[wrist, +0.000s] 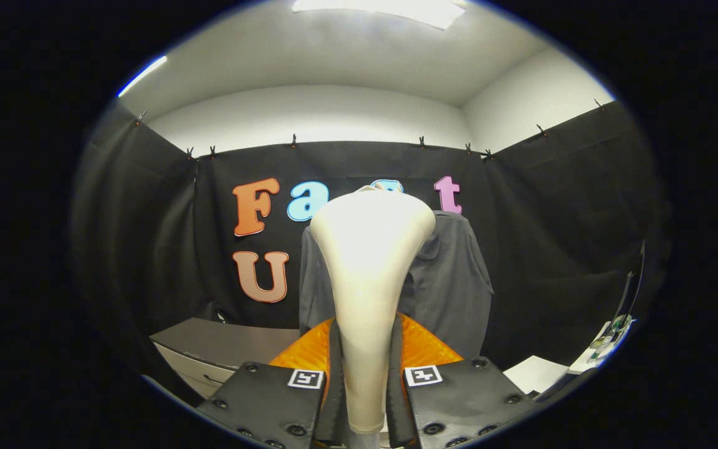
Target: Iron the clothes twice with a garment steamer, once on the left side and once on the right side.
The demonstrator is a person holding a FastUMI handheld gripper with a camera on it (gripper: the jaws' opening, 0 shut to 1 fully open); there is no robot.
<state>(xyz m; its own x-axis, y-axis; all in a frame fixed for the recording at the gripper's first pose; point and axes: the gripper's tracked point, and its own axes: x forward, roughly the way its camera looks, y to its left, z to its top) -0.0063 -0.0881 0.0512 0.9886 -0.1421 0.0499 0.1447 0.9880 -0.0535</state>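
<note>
Gripper view: gripper (366,386) clamps the garment steamer (368,274) handle upright, near the hanging grey shirt (452,280).

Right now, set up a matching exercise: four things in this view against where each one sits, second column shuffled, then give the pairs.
Things:
1. garment steamer
2. grey shirt
3. cabinet
4. gripper

Places:
A. low, off to the left of the shirt
B. hanging against the black cloth, behind the steamer head
C. nearest the camera, jaws pressed on both sides of the cream handle
D. upright between the jaws, head widening toward the shirt

Pairs: 1-D, 2-B, 3-A, 4-C
</note>
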